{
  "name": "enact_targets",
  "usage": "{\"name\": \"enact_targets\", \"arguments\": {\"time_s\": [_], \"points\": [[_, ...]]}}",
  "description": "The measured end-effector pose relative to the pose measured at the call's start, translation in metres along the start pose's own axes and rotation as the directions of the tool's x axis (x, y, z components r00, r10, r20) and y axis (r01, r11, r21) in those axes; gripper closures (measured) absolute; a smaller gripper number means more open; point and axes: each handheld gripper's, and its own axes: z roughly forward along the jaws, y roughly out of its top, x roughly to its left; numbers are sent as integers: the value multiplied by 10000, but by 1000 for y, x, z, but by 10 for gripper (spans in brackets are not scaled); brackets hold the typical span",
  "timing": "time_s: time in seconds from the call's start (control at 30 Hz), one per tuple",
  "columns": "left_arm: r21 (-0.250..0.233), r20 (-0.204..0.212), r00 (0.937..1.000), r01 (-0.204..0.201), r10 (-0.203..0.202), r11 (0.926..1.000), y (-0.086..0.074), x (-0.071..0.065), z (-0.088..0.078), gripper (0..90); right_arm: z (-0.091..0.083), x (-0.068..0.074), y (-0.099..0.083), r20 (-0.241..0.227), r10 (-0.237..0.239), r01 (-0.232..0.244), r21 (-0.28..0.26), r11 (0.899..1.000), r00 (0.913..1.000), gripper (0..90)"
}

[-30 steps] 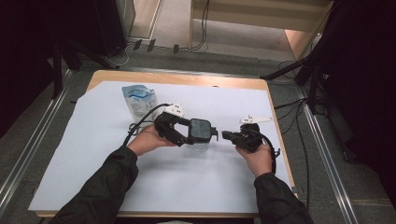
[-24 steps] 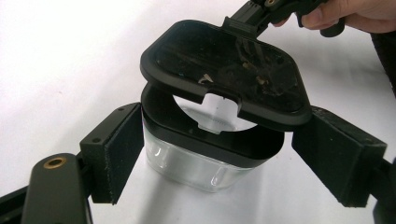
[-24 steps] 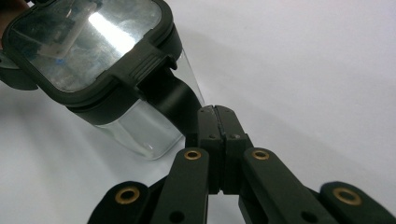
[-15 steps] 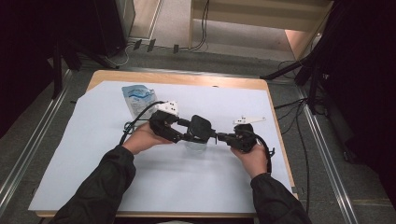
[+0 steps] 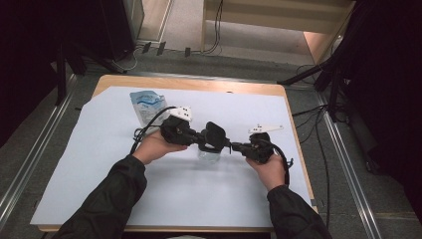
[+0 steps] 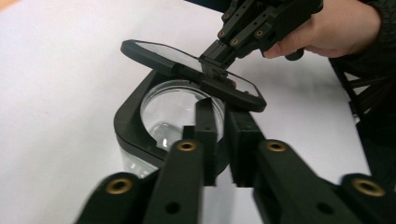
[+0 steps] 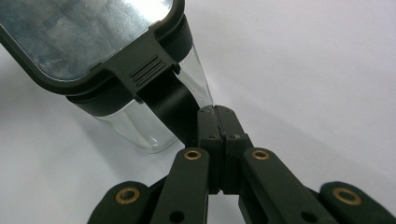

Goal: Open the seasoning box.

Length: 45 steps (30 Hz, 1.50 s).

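A clear jar (image 5: 209, 154) with a black collar around its mouth is standing near the middle of the white sheet (image 5: 99, 164) that is covering the wooden table (image 5: 199, 83). Its black-framed lid (image 6: 187, 70) is sitting tilted above the opening, raised on one side, with a see-through panel in its middle.

The right gripper (image 6: 218, 65) is pinching a black strap (image 7: 168, 100) that is running down from the lid's latch – its jaws are pressed tight together with the strap's end caught between them, and in the right gripper view the lid is leaning over the glass wall.

The left gripper (image 6: 220, 135) is biting the jar's black collar on the near side; its jaws have just been closing and are now standing narrow, one inside the mouth and one outside – the rim is sitting between them.

In the high view both hands are meeting over the jar, the left hand (image 5: 154, 147) and the right hand (image 5: 271, 169) coming in on dark sleeves.

Farther back on the sheet a blue and white pouch (image 5: 147, 105) is lying flat, well apart from the jar
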Motion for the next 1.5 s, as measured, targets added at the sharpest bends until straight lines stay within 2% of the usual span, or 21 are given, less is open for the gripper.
{"name": "enact_targets", "arguments": {"time_s": [0.1,0.3,0.43,0.77,0.93,1.1,1.5], "points": [[200,155,9993,350,-353,9992,4,0,2,900,0,0,-1,6,40,-40,-18,10000,10000,900],[194,59,9976,693,-694,9974,12,-5,4,900,-1,1,-2,-3,155,-155,-26,9999,9999,900],[149,-76,9974,715,-714,9973,17,-8,5,900,-1,1,-4,16,219,-219,-85,9997,9998,900],[145,-101,9963,856,-854,9962,28,-15,12,900,-1,4,-6,183,351,-347,-239,9991,9992,900],[106,-119,9971,756,-755,9971,34,-18,16,900,-1,6,-7,287,336,-325,-364,9988,9990,900],[125,-95,9961,879,-877,9961,37,-19,22,900,0,6,-8,331,469,-455,-406,9981,9984,900],[246,-4,9964,849,-849,9961,41,-23,41,900,-1,8,-9,394,599,-579,-509,9970,9974,900]]}}
